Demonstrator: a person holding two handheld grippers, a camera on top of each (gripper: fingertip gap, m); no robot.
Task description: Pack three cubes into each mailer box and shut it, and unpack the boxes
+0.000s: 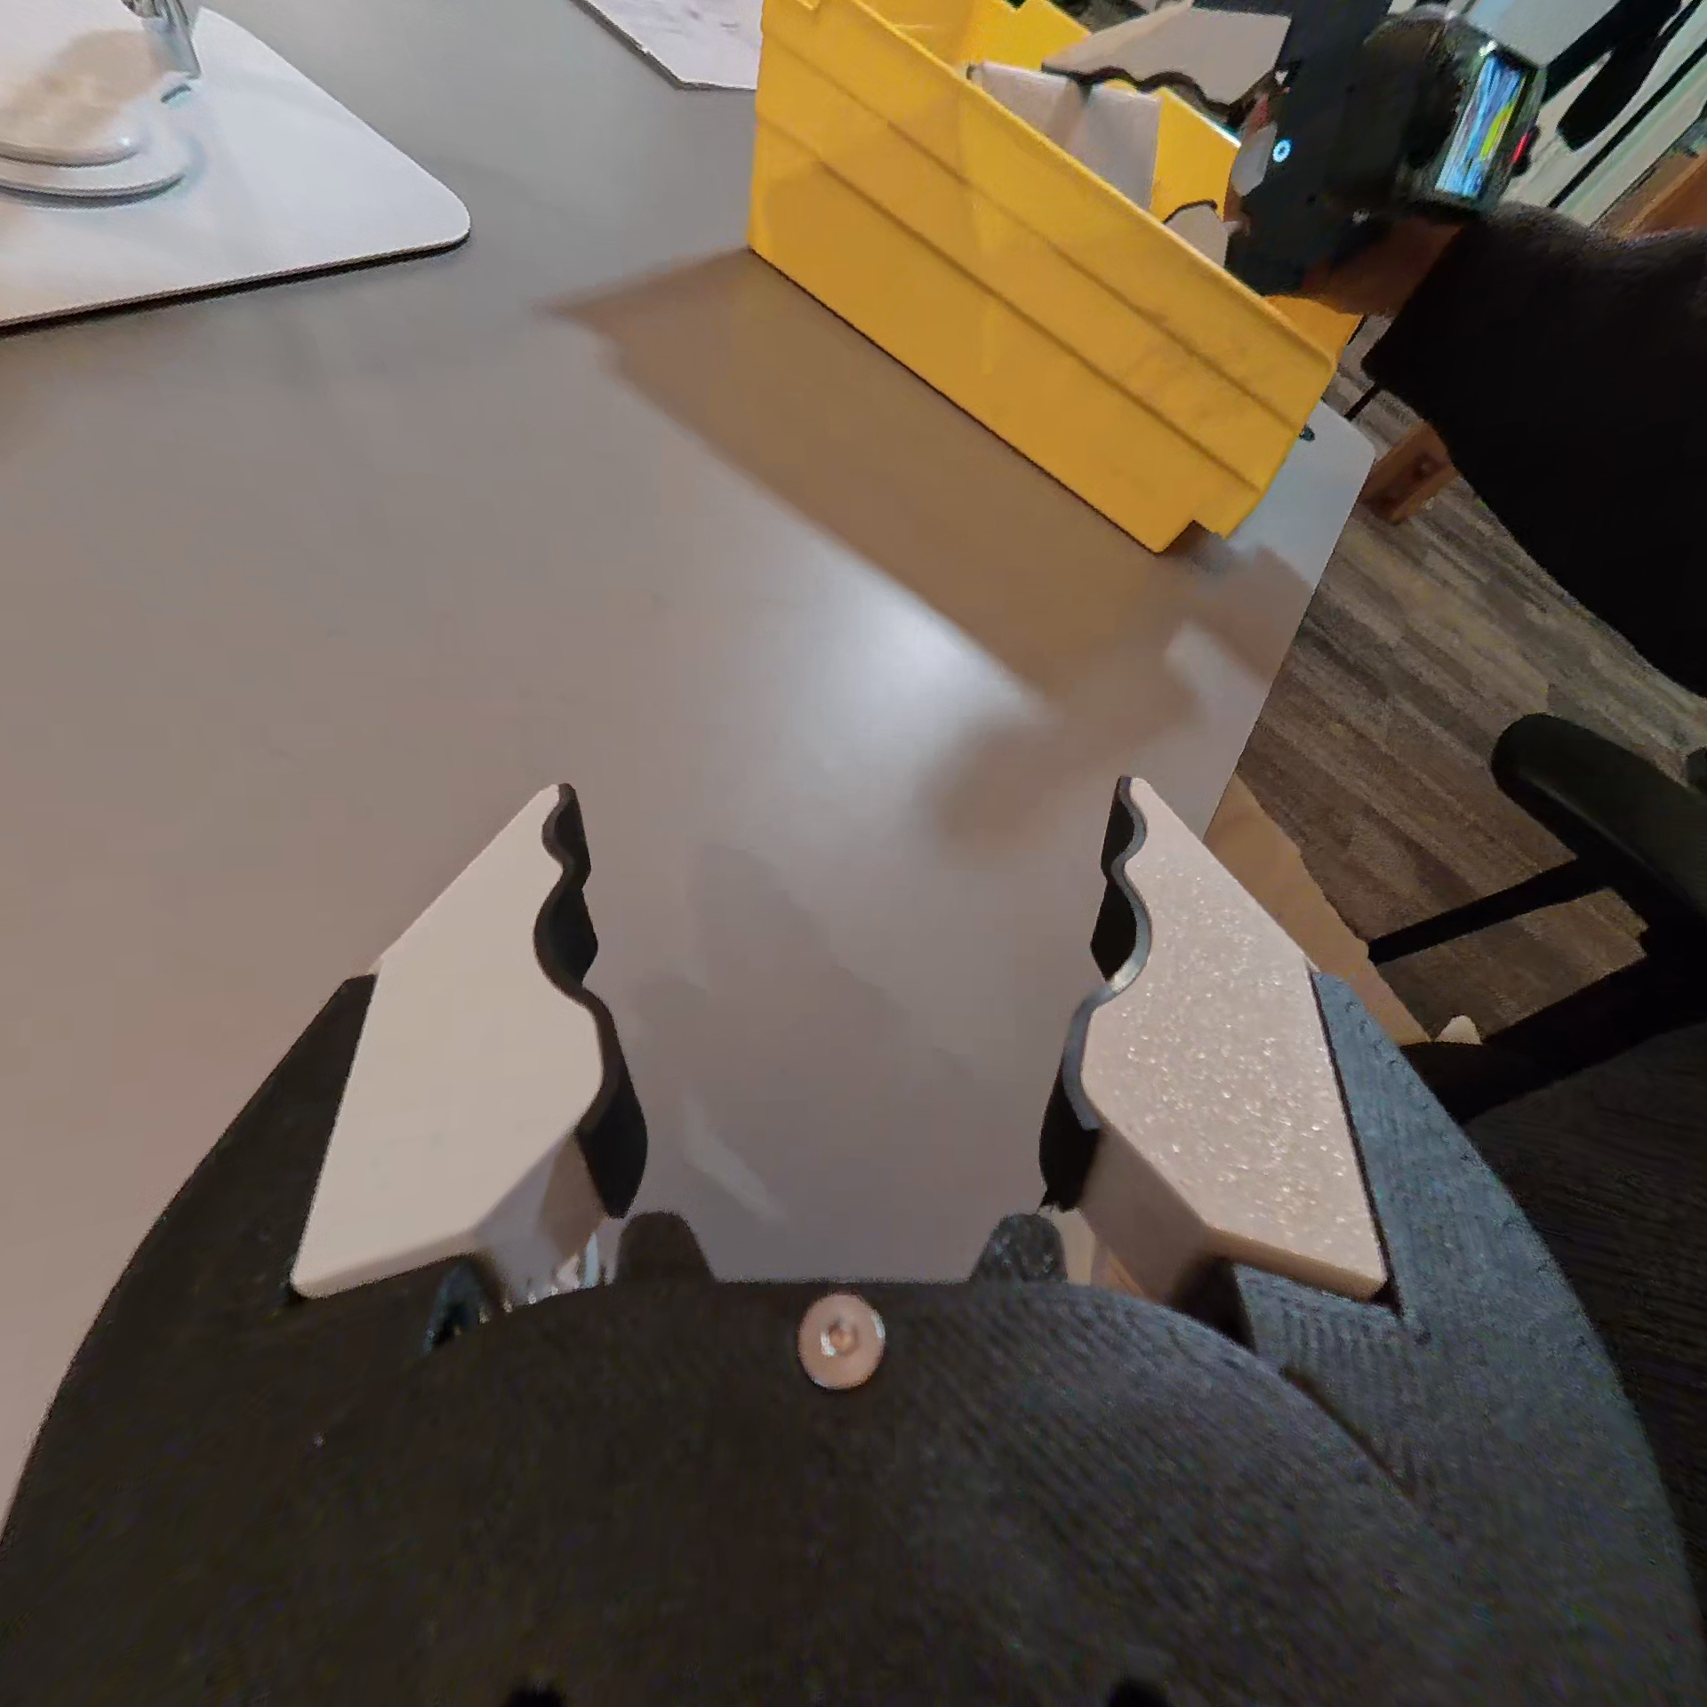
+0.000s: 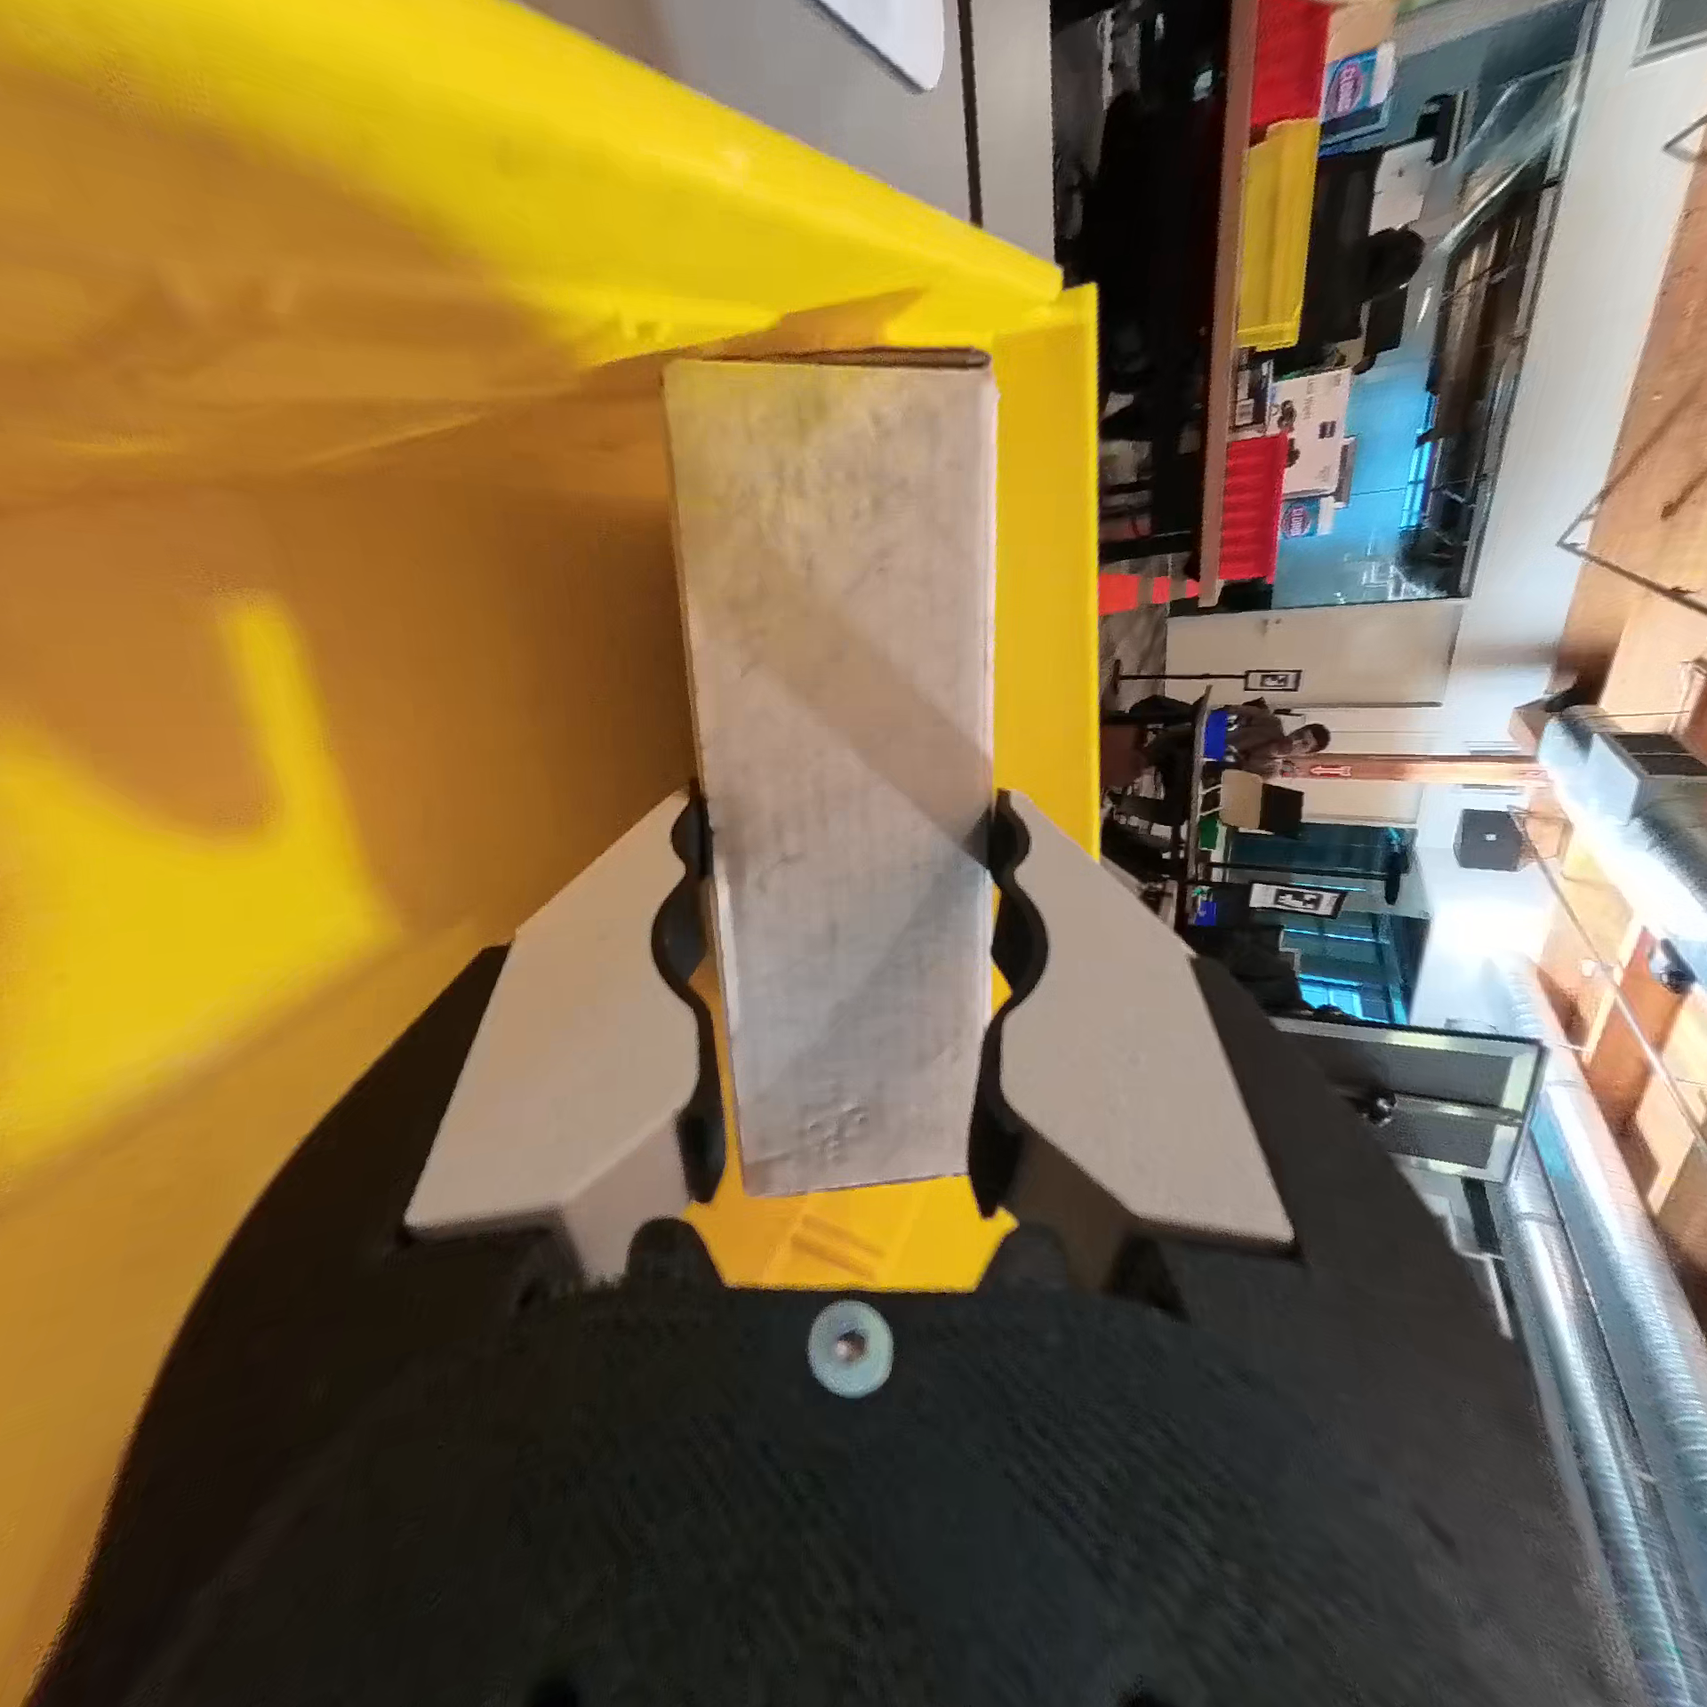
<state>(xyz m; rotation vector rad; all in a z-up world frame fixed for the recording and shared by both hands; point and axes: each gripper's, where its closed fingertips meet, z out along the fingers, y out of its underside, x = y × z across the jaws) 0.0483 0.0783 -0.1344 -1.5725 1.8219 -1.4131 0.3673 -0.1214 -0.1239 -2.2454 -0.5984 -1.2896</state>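
Note:
My right gripper (image 2: pixel 845 813) is shut on a white mailer box (image 2: pixel 836 739), gripping its narrow sides, inside the yellow bin (image 2: pixel 323 462). The box is closed and stands along the fingers. In the left wrist view the yellow bin (image 1: pixel 998 305) sits at the table's far right, with white mailer boxes (image 1: pixel 1099 120) standing in it and the right gripper (image 1: pixel 1192 74) reaching into it from the right. My left gripper (image 1: pixel 845 804) is open and empty above the bare grey table (image 1: pixel 554 600). No cubes are in view.
A white monitor stand base (image 1: pixel 231 166) sits at the table's far left. A sheet of paper (image 1: pixel 684 42) lies behind the bin. The table's right edge (image 1: pixel 1293 647) drops to wood floor, with a black chair (image 1: pixel 1616 831) beside it. A person's dark sleeve (image 1: pixel 1570 416) holds the right gripper. Tip to tip, the grippers are about 40 cm apart.

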